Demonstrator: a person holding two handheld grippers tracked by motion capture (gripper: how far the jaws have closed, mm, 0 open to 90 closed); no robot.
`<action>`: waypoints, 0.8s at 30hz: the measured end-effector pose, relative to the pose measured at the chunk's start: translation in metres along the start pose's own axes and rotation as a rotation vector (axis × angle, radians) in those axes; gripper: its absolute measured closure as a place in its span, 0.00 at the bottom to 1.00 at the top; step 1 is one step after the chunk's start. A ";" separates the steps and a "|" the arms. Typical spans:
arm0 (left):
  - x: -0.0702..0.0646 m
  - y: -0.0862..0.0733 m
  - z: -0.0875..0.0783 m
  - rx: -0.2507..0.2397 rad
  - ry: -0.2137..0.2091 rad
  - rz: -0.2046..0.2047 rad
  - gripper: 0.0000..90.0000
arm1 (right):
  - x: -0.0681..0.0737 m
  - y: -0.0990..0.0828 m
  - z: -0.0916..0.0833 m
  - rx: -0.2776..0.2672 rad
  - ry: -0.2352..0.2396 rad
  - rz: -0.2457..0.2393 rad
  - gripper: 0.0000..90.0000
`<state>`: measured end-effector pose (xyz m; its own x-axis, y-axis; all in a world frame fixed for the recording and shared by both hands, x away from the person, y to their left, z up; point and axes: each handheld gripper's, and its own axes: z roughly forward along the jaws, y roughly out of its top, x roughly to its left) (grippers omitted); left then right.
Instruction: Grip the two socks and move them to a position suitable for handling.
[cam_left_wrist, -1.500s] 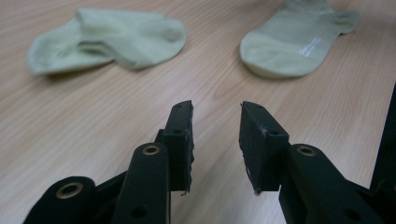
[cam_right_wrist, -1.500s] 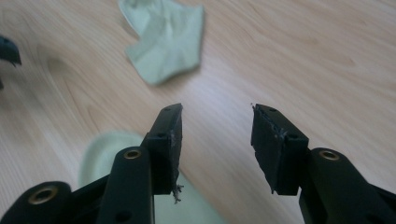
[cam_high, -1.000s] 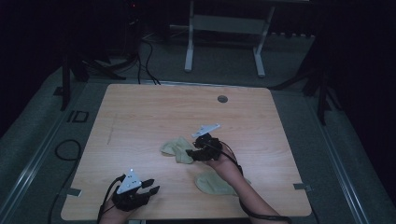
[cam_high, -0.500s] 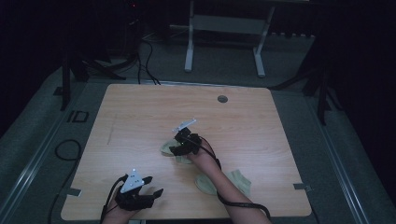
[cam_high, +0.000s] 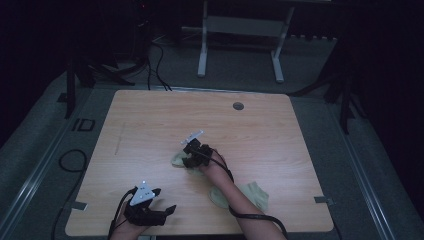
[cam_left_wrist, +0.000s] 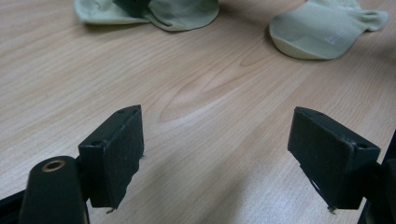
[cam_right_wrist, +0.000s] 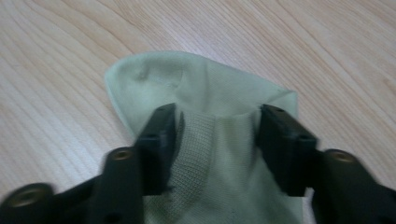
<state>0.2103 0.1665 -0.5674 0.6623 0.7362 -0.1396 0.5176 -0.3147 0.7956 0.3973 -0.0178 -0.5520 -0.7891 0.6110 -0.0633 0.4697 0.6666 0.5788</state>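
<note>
My right gripper straddles the ribbed cuff of a pale green sock lying mid-desk, jaws half open and just closing, pads at its edges though I can't tell if they pinch. It looks light, limp and stretchy, so the cuff is the place to grip. My left gripper has just opened wide, empty. Two socks: the second lies beside my right forearm.
</note>
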 end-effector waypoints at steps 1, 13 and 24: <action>0.000 0.000 0.000 0.005 0.003 0.006 0.19 | 0.001 -0.001 0.000 -0.006 -0.002 -0.004 0.65; -0.001 -0.001 0.000 0.010 0.032 -0.007 0.19 | 0.002 0.008 -0.016 -0.018 -0.025 -0.003 0.88; -0.001 -0.001 0.000 0.009 0.029 -0.014 0.19 | -0.025 0.012 -0.078 -0.080 -0.078 0.006 0.88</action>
<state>0.2095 0.1658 -0.5683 0.6388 0.7578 -0.1331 0.5317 -0.3097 0.7883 0.3915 -0.0581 -0.4797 -0.7518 0.6481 -0.1213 0.4385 0.6288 0.6421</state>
